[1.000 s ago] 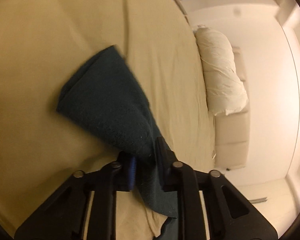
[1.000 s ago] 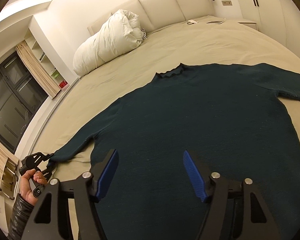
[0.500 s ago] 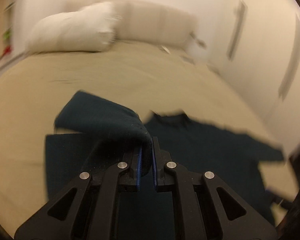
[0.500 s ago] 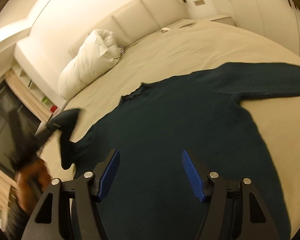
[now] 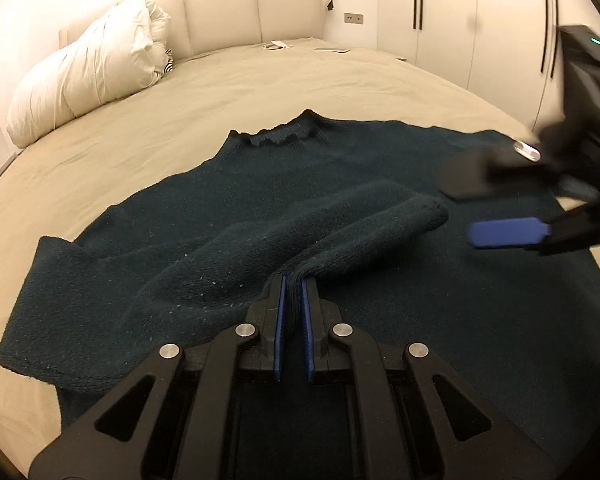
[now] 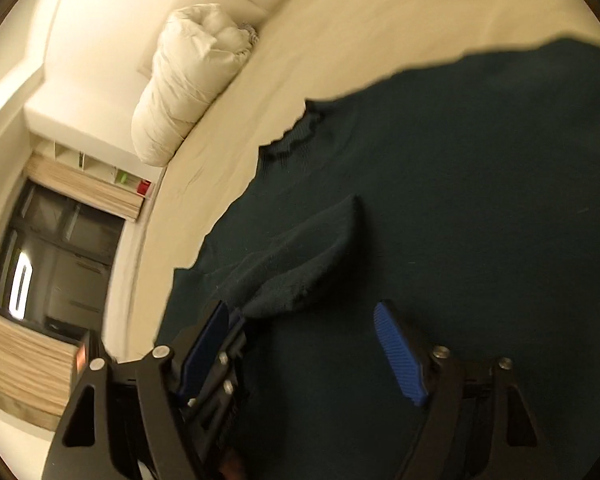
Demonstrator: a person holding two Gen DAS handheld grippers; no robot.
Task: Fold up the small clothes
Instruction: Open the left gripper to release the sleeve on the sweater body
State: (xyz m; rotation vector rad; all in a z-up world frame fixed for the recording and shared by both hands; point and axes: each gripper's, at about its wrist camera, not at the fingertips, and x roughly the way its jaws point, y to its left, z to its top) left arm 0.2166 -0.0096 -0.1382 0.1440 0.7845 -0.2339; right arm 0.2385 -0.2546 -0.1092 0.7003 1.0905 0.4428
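A dark teal knit sweater [image 5: 380, 152] lies flat on the beige bed, collar toward the headboard. Its left sleeve [image 5: 332, 228] is folded across the body. My left gripper [image 5: 293, 292] is shut on the sleeve's edge, low over the sweater. My right gripper [image 6: 304, 332] is open and empty above the sweater [image 6: 480, 180], near the sleeve cuff [image 6: 332, 248]. It also shows blurred at the right of the left wrist view [image 5: 500, 204]. The left gripper appears in the right wrist view [image 6: 224, 340] beside the right one's left finger.
A rolled white duvet [image 5: 92, 76] lies at the padded headboard [image 5: 252, 8]. Small flat items [image 5: 332, 49] rest at the bed's far end. Wardrobe doors [image 5: 480, 20] stand right. A dark window [image 6: 56, 256] and shelves [image 6: 100, 164] are left of the bed [image 6: 220, 152].
My left gripper carried the sleeve from the bed's left side over onto the sweater body and lowered it. My right gripper swung over the sweater and tilted toward the sleeve.
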